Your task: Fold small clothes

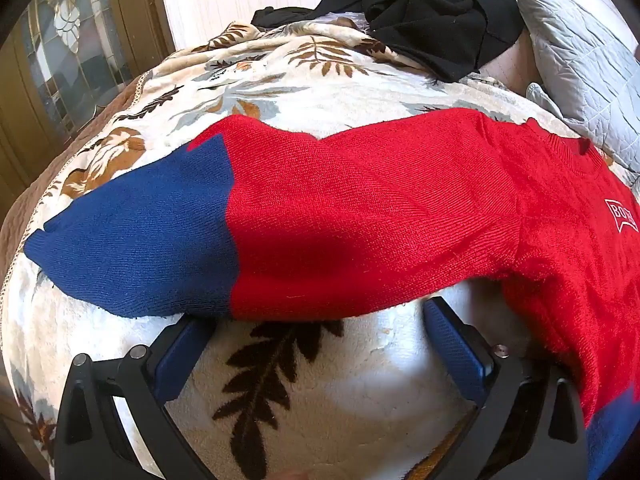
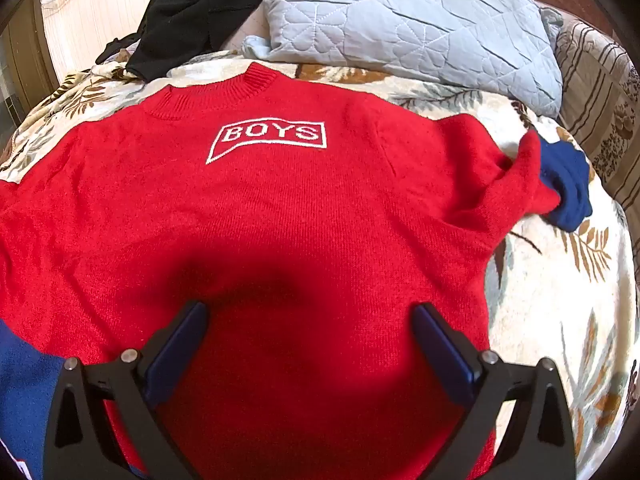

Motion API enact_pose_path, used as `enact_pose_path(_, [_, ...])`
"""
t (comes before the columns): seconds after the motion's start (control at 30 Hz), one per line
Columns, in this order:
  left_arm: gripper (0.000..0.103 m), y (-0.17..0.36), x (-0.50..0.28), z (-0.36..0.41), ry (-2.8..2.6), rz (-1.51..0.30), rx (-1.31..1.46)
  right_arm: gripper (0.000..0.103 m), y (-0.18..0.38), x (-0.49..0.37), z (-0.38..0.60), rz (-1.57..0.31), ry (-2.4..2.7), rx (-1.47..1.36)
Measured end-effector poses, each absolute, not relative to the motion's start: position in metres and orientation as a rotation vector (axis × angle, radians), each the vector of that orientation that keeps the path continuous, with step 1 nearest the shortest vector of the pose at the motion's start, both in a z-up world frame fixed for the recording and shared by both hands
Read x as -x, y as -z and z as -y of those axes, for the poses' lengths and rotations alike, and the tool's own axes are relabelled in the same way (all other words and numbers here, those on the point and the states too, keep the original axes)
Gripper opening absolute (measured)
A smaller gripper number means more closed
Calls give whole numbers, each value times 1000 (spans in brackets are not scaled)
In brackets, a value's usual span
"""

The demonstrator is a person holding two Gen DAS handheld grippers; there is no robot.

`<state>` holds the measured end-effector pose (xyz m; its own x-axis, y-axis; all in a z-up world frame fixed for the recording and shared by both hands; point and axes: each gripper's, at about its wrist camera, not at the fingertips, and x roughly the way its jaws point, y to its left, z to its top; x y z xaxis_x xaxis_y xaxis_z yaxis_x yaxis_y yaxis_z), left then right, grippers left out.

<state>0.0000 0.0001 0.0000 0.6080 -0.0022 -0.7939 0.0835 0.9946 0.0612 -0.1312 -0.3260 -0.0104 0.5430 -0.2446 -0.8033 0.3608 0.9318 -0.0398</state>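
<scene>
**Folding not yet begun**

Left gripper [image 1: 320, 364] and right gripper [image 2: 308, 356] both stand with jaws spread wide, holding nothing. The red sweater [image 2: 280, 208] lies flat, face up, on the leaf-print blanket [image 1: 320, 392]; left sleeve [image 1: 200, 224] outstretched, right sleeve [image 2: 552, 176] bunched. Every fold remains.

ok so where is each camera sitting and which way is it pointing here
Left wrist: on the left gripper, angled down over the leaf-print blanket at the outstretched sleeve; only its open jaws show.
Right wrist: on the right gripper, angled down over the chest of the red sweater toward the BOYS patch; only its open jaws show.
Shared: the sweater, blanket, black clothes and grey quilted pillow.
</scene>
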Motion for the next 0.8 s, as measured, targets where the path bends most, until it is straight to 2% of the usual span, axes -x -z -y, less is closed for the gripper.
enact_pose_path(0.63, [96, -1, 1, -3, 45, -929, -99, 103, 10, 131, 326, -933, 361, -138])
enact_pose_path(0.8, [85, -11, 18, -7, 61, -938, -69, 103, 3, 136, 326, -943, 421, -146])
